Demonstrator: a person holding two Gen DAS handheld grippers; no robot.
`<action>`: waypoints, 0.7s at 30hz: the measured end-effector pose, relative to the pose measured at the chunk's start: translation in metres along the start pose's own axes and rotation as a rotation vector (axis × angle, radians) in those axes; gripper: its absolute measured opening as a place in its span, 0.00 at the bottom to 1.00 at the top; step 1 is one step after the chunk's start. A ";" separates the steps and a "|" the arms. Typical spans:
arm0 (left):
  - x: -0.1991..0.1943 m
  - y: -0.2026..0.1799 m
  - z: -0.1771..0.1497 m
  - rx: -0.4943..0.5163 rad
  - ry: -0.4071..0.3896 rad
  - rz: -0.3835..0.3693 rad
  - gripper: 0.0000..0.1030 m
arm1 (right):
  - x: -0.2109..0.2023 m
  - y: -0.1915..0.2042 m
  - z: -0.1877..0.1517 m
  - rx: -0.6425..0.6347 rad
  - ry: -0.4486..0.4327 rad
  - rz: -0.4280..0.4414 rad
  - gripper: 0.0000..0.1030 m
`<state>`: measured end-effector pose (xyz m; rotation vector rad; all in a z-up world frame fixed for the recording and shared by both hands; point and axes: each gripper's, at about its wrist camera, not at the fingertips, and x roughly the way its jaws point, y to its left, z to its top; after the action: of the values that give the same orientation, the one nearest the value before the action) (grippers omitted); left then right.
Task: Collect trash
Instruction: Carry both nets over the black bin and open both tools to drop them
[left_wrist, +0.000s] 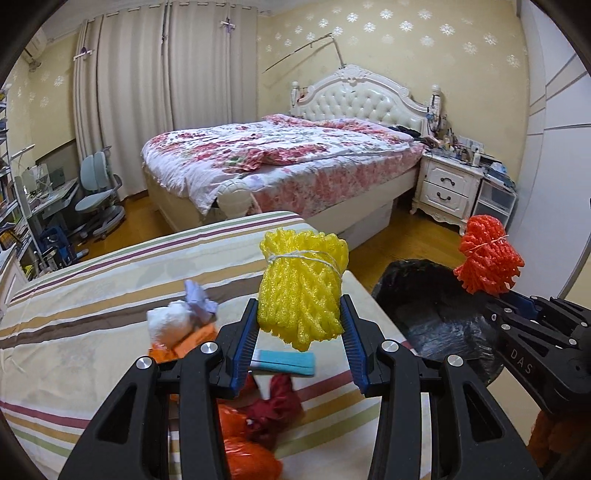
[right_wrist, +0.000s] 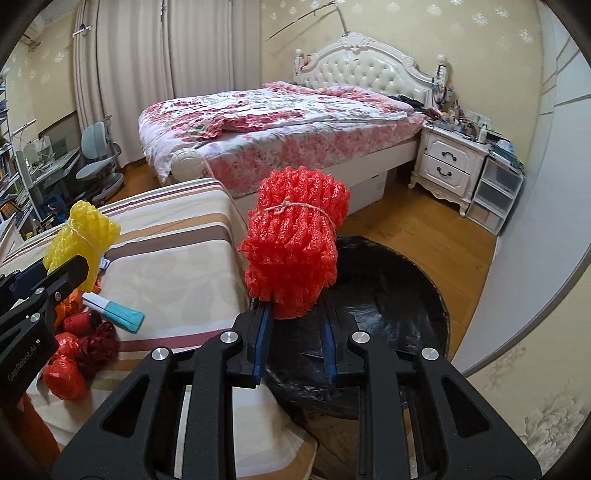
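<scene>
Above the black-lined bin (right_wrist: 388, 280), the right gripper (right_wrist: 295, 332) pinches a red foam-net bundle (right_wrist: 295, 254) for dropping, while the left gripper (left_wrist: 300, 336) clamps a yellow foam-net bundle (left_wrist: 303, 284) over the striped bed (left_wrist: 92, 295).

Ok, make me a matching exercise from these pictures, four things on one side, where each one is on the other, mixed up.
Things:
1. yellow foam net bundle
2. red foam net bundle
3. teal packet
4. black bin bag

Places:
A. lying on the striped cloth
B. on the floor beside the striped surface
C. in the left gripper
D. in the right gripper

Pairs: 1-C, 2-D, 3-A, 4-B
</scene>
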<state>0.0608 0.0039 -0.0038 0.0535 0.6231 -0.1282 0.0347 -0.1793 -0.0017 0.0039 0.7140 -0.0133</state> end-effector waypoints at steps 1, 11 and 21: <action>0.003 -0.007 0.000 0.007 0.003 -0.010 0.42 | 0.002 -0.006 -0.001 0.009 0.002 -0.006 0.22; 0.044 -0.058 0.008 0.064 0.035 -0.044 0.42 | 0.036 -0.053 -0.008 0.059 0.026 -0.022 0.23; 0.075 -0.084 0.010 0.095 0.076 -0.038 0.42 | 0.054 -0.079 -0.011 0.107 0.044 -0.033 0.23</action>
<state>0.1152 -0.0882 -0.0407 0.1391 0.6941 -0.1933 0.0674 -0.2587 -0.0449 0.0954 0.7564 -0.0834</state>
